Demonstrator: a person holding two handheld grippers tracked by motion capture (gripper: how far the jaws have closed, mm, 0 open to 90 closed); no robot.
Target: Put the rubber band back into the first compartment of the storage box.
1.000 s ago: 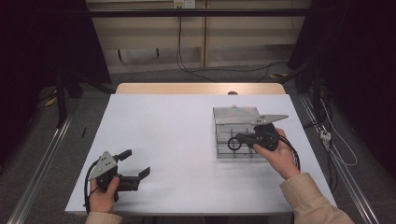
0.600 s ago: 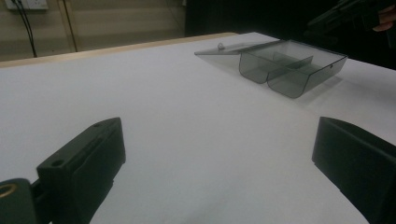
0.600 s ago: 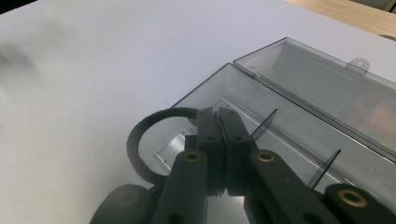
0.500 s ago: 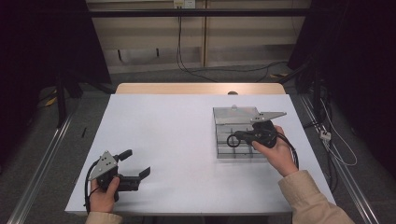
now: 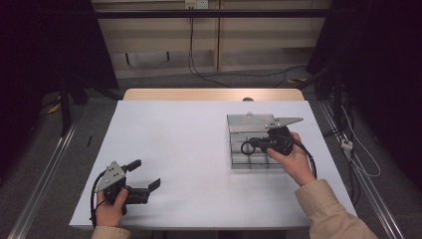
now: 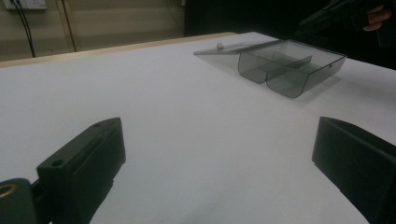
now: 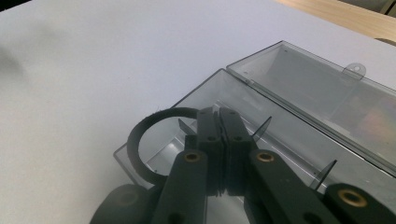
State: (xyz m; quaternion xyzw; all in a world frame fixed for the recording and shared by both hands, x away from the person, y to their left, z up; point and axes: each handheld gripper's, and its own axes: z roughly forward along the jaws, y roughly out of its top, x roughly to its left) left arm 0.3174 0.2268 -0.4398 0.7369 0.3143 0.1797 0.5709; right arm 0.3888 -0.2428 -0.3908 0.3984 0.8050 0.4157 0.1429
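The box (image 5: 254, 144) sits on the table's (image 5: 189, 139) right half, lid (image 5: 249, 122) behind.

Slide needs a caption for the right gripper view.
Right claw shut on a black ring above the open clear compartment box.

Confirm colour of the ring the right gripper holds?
Black ring; clearest in the right gripper view.

White table (image 5: 189, 149) open, clear box (image 5: 254, 162) at right
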